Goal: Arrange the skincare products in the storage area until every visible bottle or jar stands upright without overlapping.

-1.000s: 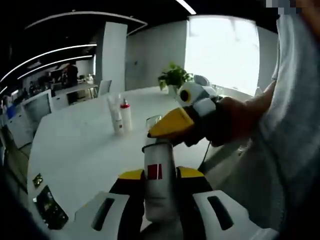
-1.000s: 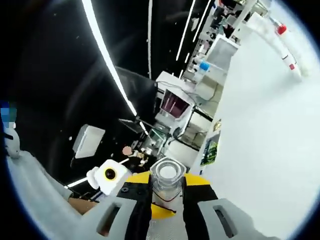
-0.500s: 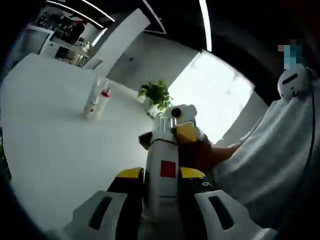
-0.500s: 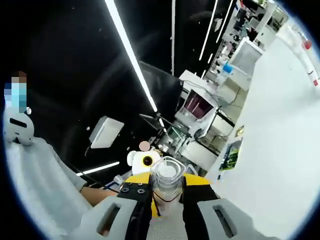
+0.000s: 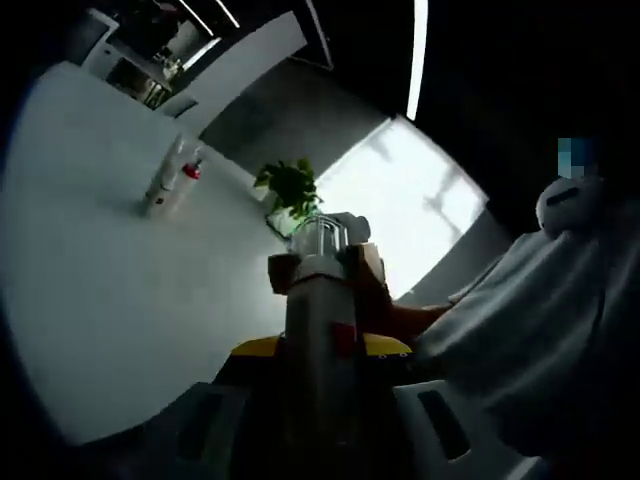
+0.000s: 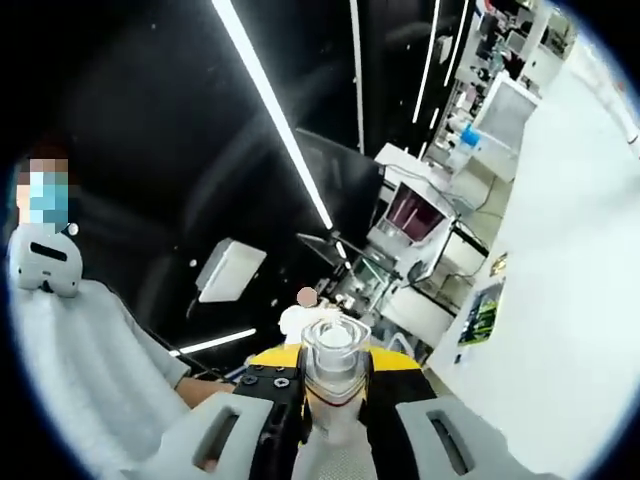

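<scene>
**Inspector:** What had changed, and what did it mean for the task?

**Operator:** Over the last second I had tilted both hands up; in the left gripper view the white table (image 5: 90, 290) slid to the left edge. The white bottle with a red square (image 5: 318, 370) was held in the air, off the table, so nothing more had been set upright.

**Inspector:** The tools?

**Operator:** My left gripper (image 5: 320, 352) was clamped on the bottle's body. My right gripper (image 6: 334, 382) was closed on its clear cap (image 6: 334, 352). Two bottles (image 5: 170, 182) stood far across the table, beside a potted plant (image 5: 288, 186).
</scene>
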Action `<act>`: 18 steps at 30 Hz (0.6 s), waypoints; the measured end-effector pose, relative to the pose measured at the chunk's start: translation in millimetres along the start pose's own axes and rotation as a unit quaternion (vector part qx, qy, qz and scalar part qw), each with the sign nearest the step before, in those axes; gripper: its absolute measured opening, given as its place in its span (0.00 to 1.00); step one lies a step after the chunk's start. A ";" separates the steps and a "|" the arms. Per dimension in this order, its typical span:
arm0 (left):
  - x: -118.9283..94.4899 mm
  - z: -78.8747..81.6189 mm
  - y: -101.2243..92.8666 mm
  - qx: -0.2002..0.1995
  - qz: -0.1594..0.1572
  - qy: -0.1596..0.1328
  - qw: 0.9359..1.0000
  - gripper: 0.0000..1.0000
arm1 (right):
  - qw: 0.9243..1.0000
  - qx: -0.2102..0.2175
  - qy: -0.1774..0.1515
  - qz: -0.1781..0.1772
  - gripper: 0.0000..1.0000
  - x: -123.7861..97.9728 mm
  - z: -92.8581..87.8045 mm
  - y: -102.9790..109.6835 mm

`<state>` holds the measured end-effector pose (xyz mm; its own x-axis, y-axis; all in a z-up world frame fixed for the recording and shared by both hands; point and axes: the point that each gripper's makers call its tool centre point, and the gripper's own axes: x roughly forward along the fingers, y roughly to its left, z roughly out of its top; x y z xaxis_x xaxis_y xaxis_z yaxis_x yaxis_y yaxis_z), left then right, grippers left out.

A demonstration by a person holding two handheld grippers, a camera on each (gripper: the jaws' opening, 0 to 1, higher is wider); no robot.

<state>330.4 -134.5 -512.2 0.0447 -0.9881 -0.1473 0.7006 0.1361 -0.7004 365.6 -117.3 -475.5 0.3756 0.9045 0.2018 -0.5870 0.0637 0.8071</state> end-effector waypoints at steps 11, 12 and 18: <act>-1.8 -1.6 34.1 0.122 0.134 0.013 0.983 0.24 | 0.997 0.035 -0.010 -0.062 0.15 -7.3 -1.3 -31.2; -0.7 -2.4 34.9 0.138 0.144 0.018 0.980 0.24 | 0.997 0.035 -0.010 -0.064 0.16 -7.1 -1.3 -31.9; 0.7 -8.4 48.3 0.234 0.207 0.056 0.948 0.24 | 0.994 0.049 -0.006 -0.099 0.17 -10.8 -6.4 -46.2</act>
<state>358.3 -127.9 -552.0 0.3283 -0.8395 -0.4330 0.8799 0.4385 -0.1829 384.1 -127.3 -518.6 0.4851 0.8736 0.0398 -0.4288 0.1980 0.8814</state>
